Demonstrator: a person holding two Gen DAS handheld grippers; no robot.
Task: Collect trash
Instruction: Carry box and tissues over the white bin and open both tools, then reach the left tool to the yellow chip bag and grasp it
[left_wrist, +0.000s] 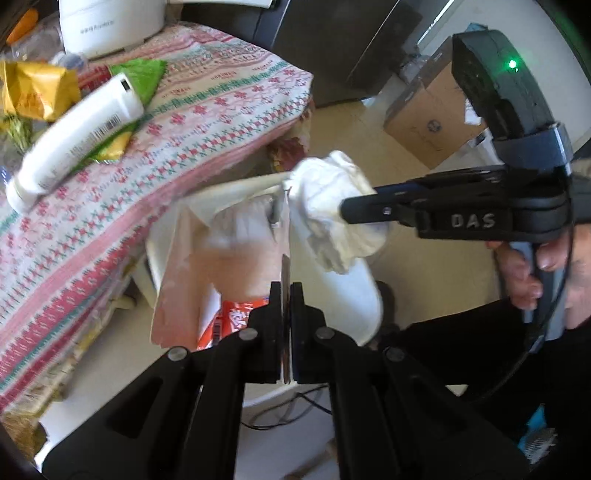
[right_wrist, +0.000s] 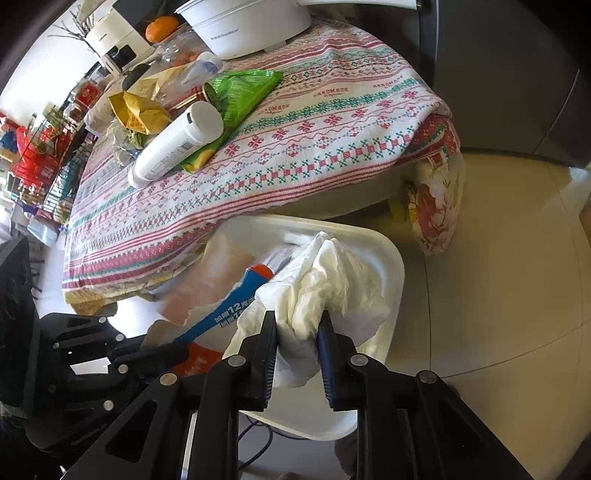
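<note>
The right claw (right_wrist: 297, 347) grips a crumpled white tissue (right_wrist: 321, 284) between its fingers, held over the open white bin (right_wrist: 388, 254) beside the counter's (right_wrist: 295, 122) corner. The left claw (left_wrist: 286, 314) is pinched nearly closed on the bin's thin liner edge (left_wrist: 285, 273).

Bin (right_wrist: 391, 266) interior mostly covered by the tissue (right_wrist: 332, 288) and a blue carton (right_wrist: 225, 306); its near rim is behind the gripper fingers. Carton print only partly legible. In the left wrist view the bottle (left_wrist: 74, 136) is motion-blurred, barcode unreadable, and the cooker (left_wrist: 107, 22) is cut by the top edge. Shelf (right_wrist: 40, 155) items too small to identify.
</note>
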